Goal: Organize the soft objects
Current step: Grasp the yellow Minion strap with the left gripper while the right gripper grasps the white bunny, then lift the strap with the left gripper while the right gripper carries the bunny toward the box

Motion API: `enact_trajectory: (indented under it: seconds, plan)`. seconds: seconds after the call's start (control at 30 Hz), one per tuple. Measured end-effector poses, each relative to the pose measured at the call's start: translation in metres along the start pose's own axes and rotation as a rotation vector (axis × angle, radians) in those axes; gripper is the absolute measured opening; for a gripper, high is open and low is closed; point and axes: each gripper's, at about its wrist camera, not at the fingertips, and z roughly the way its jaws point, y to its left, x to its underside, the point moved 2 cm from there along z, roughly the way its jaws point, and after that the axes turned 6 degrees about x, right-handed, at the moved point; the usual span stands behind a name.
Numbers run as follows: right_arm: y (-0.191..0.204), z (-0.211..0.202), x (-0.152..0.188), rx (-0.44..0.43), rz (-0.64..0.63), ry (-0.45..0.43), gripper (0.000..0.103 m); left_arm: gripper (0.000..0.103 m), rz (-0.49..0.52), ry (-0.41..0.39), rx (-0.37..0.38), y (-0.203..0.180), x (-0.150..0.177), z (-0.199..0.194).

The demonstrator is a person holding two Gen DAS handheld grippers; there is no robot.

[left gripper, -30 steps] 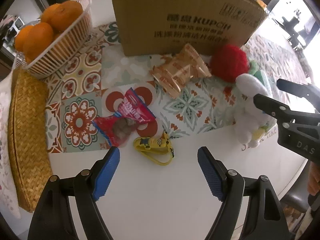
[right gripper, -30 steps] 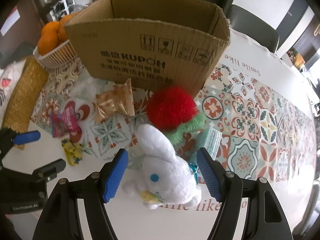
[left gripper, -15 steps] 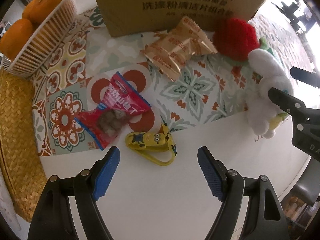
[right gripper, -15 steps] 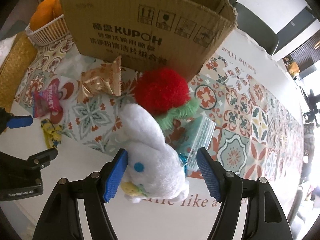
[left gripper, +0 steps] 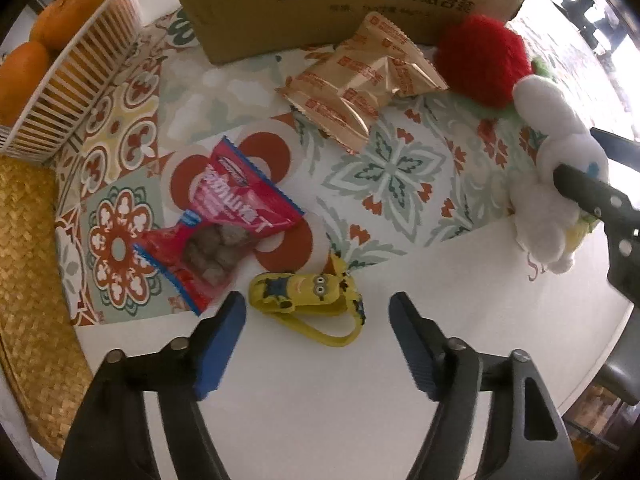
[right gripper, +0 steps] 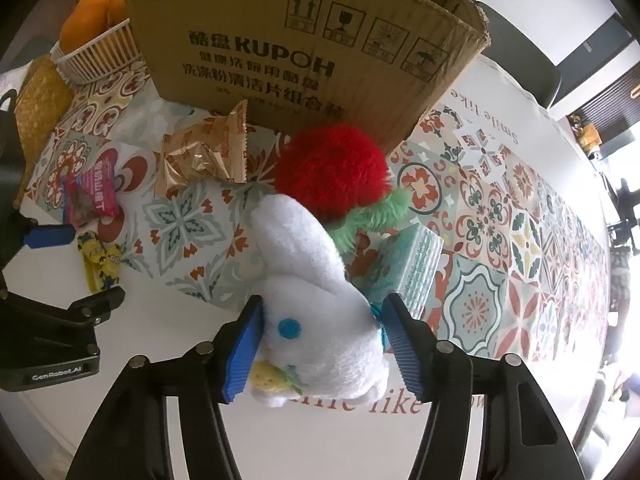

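Right wrist view shows the table (right gripper: 500, 92), white with a tiled-pattern runner, carrying everything. Largest on it is the open cardboard box (right gripper: 304, 40) toward the far edge, with a white basket of oranges (right gripper: 96, 46) at its left and a woven mat (left gripper: 28, 280) along the left edge. Just in front of the box lies a red and green fuzzy plush (right gripper: 334, 170), touching the long ear of the white plush bunny (right gripper: 316, 300). The right gripper (right gripper: 320, 346) has its blue pads (right gripper: 242, 344) pressed against both sides of the bunny's head near the table's front edge, closed on it. A teal tissue pack (right gripper: 412, 264) sits just beside the bunny. Gold snack packets (left gripper: 360, 84) lie before the box, and a red candy bag (left gripper: 224, 224) lies nearer the front. The left gripper (left gripper: 316, 340) hangs with jaws spread wide on either side of a small yellow Minions item (left gripper: 308, 296), possibly a strap or clip, not touching it.
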Motion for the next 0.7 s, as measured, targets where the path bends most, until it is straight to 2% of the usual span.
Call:
enact_trajectory:
  seconds: [0.13,0.33,0.7]
  plan:
    - [0.002,-0.001,0.001,-0.004,0.001,-0.006,0.052,0.058,0.007,-0.004,0.004,0.003,0.003,0.006]
    - [0.003,-0.005,0.008,0.004,0.0,-0.03,0.049,0.057,0.021,-0.025,0.019,-0.002,0.012,0.007]
    - [-0.006,-0.013,0.019,-0.023,0.053,-0.057,0.047,0.052,0.025,-0.101,0.048,-0.007,0.022,-0.018]
